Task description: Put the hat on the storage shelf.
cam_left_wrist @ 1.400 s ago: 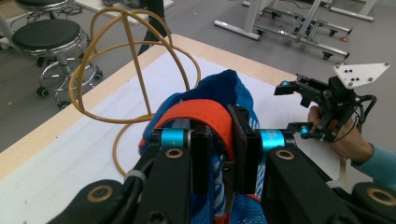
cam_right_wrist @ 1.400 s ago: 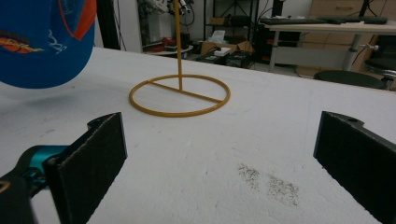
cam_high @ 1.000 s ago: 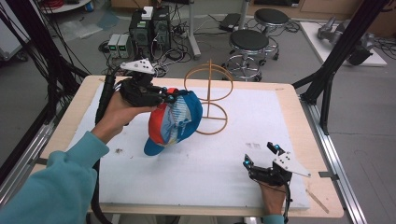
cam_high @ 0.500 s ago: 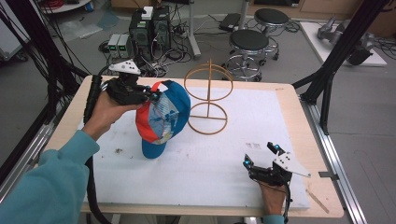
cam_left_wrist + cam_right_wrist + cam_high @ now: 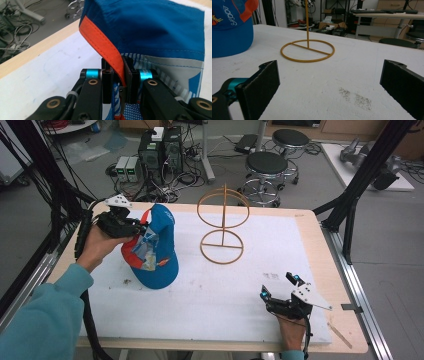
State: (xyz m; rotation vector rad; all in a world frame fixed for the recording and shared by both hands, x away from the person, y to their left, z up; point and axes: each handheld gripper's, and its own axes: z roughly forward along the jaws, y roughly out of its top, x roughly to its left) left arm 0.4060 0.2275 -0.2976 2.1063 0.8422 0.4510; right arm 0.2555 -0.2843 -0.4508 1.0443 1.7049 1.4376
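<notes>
A blue cap (image 5: 155,247) with orange trim and a white mesh back rests its brim on the white mat at the left. My left gripper (image 5: 134,227) is shut on the cap's orange-edged back rim, and in the left gripper view the pads pinch that rim (image 5: 115,60). A yellow wire stand (image 5: 222,225) with a round base and a ring on top stands at the middle back of the mat; its base (image 5: 307,50) lies ahead in the right gripper view. My right gripper (image 5: 281,287) rests open near the front right edge, and nothing lies between its pads (image 5: 260,86).
A white mat (image 5: 250,285) covers most of the wooden table (image 5: 320,235). Dark smudges (image 5: 355,97) mark the mat ahead of the right gripper. Black frame posts (image 5: 357,185) rise at the table's right and left. Stools (image 5: 267,165) and electronics stand on the floor behind.
My left gripper has carried the cap left and down, so the brim now rests on the mat. The right gripper has stayed in place.
</notes>
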